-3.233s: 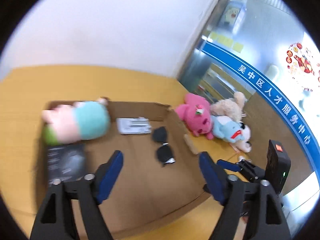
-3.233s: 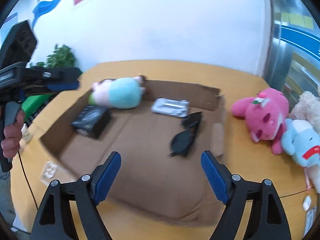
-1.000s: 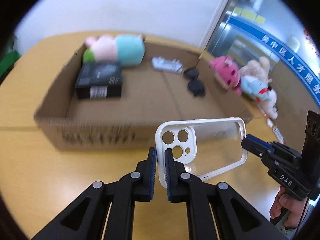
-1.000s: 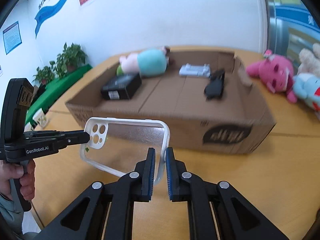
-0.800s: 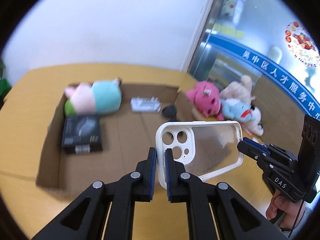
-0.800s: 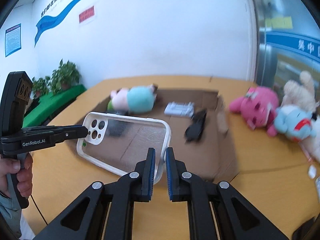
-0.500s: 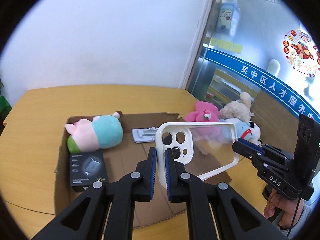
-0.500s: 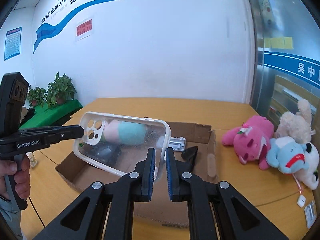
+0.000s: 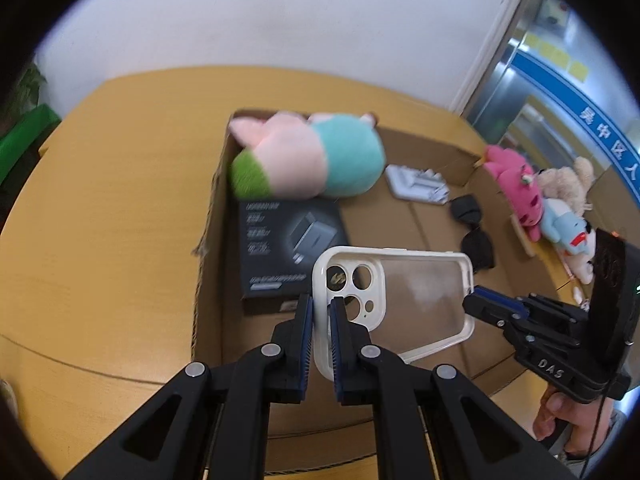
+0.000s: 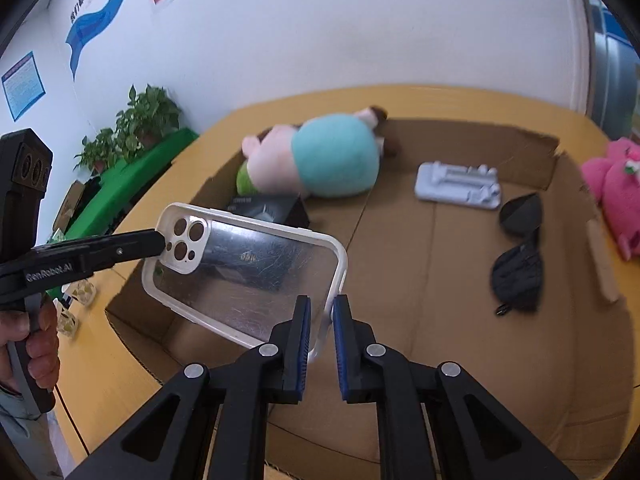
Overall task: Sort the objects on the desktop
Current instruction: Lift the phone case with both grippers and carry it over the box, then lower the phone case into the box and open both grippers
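Note:
A clear phone case (image 9: 420, 300) with a white rim hangs over the open cardboard box (image 9: 208, 240), held at both ends. My left gripper (image 9: 319, 308) is shut on its camera-hole end. My right gripper (image 10: 321, 308) pinches the other end of the phone case (image 10: 248, 276); its jaws are just starting to open, with the case's rim still between the pads. Each gripper shows in the other's view: the right gripper (image 9: 474, 298) comes in from the right, the left gripper (image 10: 158, 242) from the left. The case hovers above a black product box (image 9: 288, 240).
Inside the box (image 10: 472, 136) lie a pink and teal plush (image 10: 320, 160), a grey plastic tray (image 10: 458, 184) and black sunglasses (image 10: 520, 256). Pink (image 9: 516, 188), beige and blue (image 9: 568, 228) plush toys lie on the wooden table right of the box. Potted plants (image 10: 136, 120) stand at the left.
Both grippers have carried the phone case from in front of the box, up and forward, to over its inside. The case stays held at both ends.

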{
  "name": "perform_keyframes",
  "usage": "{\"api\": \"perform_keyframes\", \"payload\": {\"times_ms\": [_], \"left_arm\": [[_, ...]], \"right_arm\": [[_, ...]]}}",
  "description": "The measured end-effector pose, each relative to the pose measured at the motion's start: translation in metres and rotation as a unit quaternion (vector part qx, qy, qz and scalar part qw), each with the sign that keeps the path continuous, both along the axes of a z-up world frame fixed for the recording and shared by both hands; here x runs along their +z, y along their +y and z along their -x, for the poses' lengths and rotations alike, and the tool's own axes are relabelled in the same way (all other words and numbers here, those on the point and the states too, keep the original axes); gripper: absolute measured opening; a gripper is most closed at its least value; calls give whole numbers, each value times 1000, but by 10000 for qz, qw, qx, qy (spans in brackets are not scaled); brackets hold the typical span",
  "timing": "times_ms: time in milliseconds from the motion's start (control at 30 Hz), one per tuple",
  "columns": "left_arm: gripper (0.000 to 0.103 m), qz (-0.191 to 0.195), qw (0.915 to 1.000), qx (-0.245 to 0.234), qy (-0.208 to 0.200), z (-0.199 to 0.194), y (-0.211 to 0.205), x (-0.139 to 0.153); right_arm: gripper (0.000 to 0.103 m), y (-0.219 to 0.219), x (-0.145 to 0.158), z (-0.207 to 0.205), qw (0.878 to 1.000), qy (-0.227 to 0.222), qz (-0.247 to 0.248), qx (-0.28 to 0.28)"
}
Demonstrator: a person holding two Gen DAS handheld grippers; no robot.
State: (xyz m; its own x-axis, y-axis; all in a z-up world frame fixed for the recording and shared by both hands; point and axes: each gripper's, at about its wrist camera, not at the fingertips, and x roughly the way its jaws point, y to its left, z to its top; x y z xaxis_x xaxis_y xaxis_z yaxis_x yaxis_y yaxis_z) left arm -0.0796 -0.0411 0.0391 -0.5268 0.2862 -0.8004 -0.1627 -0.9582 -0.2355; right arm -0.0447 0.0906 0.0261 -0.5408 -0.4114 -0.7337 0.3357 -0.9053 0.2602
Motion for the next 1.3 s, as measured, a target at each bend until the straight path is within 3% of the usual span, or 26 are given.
{"api": "perform_keyframes", "payload": {"times_ms": [267,500,633,700,767,833,900,967,1000,1067,1133,1200,1300], "left_arm": [[8,730,9945,30,-749,6,0,-36],[8,1263,9865,-38,-1039,11,6,-43],[9,1611,9808,-56,-1100,11,10,-46],[9,1587,9814,-17,-1084,12,8,-44],[18,1462,9837,76,-1043,10,4,-40],[28,1386,9866,146,-849,4,0,-32],[33,1220,9914,180,-446,-7,-5,-17],[37,947,9952,239,106,-24,-10,4],[41,805,9954,263,441,-34,-12,16],[69,556,9900,331,1251,-59,-15,37],[84,466,9763,466,2063,-84,-12,49],[84,479,9676,423,2441,-93,2,46],[84,647,9640,476,2536,-95,15,30]], "right_arm": [[13,-17,-27,15,9971,-706,-153,249],[18,-25,-54,23,9894,-1419,-54,292],[27,-33,-61,22,9877,-1523,-18,355],[30,-31,-60,21,9881,-1493,127,355],[35,-29,-57,20,9882,-1456,264,396],[37,-25,-50,13,9904,-1271,359,415],[45,-21,-35,2,9944,-943,296,376],[63,-12,-11,-14,9990,-377,37,231],[66,-6,3,-25,9999,-10,-90,109],[86,15,35,-48,9963,815,-200,-210],[103,40,62,-74,9847,1625,-191,-600],[103,59,76,-89,9728,2120,-231,-899],[103,85,76,-109,9611,2445,-257,-1256]]}}
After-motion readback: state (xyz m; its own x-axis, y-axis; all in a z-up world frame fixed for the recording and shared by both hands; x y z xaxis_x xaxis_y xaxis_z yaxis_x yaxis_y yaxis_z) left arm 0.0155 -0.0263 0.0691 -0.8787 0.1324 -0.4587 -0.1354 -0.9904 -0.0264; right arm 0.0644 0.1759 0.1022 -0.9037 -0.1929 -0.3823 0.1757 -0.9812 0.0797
